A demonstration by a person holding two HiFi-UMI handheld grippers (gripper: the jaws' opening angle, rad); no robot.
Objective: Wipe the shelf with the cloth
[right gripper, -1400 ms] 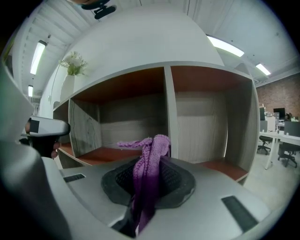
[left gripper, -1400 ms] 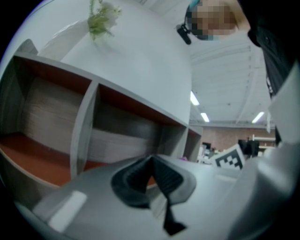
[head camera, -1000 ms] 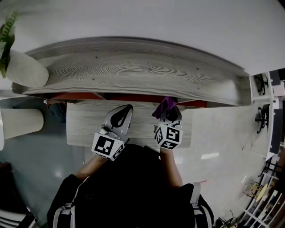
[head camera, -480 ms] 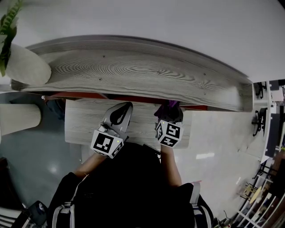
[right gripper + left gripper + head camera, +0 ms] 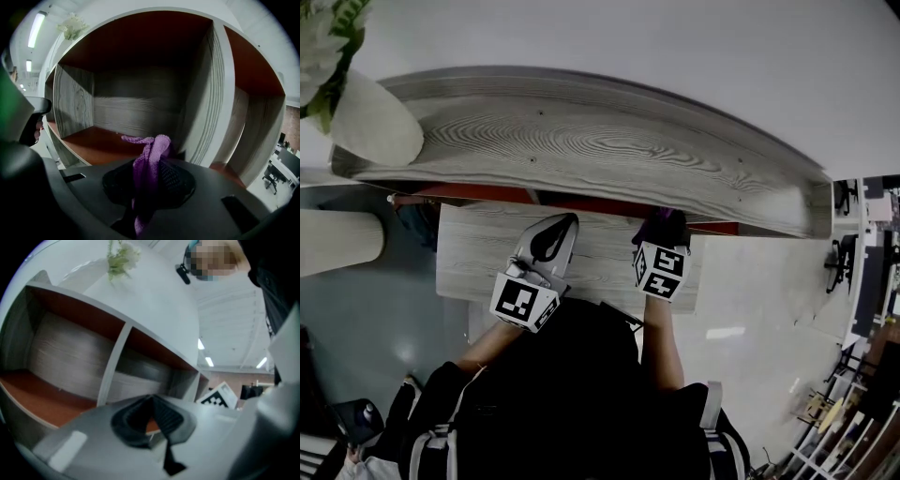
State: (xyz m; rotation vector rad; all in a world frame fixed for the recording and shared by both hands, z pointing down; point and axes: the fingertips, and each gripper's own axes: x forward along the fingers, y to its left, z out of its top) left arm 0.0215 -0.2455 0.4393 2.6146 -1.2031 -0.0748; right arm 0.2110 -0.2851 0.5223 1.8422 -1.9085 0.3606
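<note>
Head view: cloth (image 5: 660,223) pt. under shelf (image 5: 581,141).

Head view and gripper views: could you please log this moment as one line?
left gripper: shut, empty | right gripper: shut on purple cloth | aim: into shelf compartment | wiping contact: unclear

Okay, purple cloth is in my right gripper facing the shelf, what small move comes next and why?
Probably ease the right gripper forward and slightly down until the cloth touches the red-brown shelf floor. Its jaws are shut on the cloth, whose tip sits above that floor, left of the upright divider, so no wiping contact shows yet.
</note>
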